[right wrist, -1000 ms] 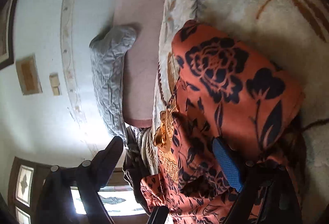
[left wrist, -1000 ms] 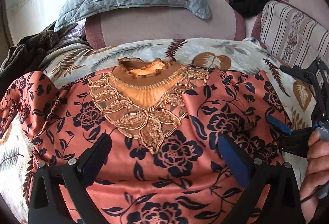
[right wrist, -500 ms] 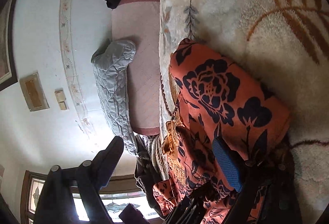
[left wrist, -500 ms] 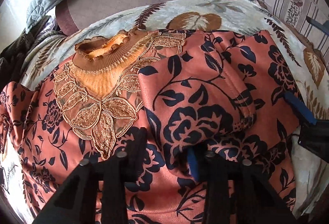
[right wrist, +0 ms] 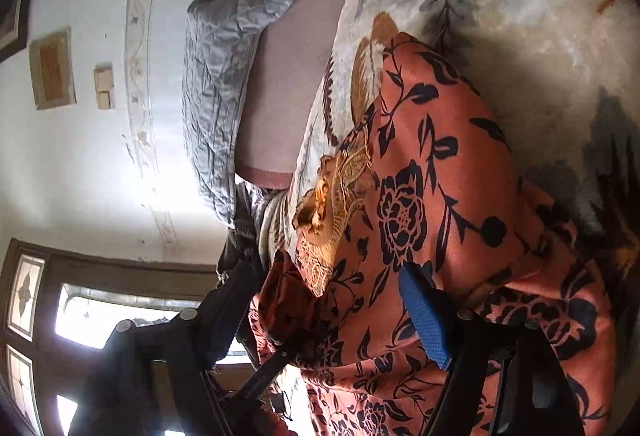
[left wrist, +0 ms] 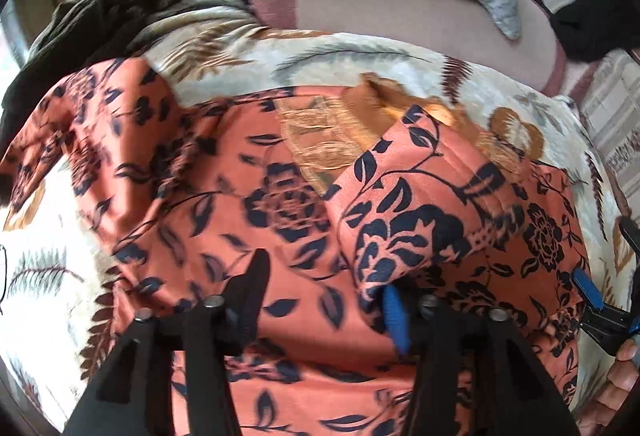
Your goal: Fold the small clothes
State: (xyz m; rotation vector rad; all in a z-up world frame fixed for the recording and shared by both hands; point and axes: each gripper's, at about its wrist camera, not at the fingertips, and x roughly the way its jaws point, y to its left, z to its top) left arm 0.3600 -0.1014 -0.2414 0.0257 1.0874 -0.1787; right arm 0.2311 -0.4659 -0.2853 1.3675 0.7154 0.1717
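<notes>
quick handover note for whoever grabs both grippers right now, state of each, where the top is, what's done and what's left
Left gripper: jaws opening, poised over the orange flowered top; nothing pinched between them.
Right gripper: jaws closing, at the right-hand edge of the top; no grip can be made out in its view.
Top: lies front up on the leaf-print blanket, gold lace collar toward the cushions.
Done: right sleeve is folded in over the chest.
Left: fold in the left sleeve, which is spread out, then fold the body.
</notes>
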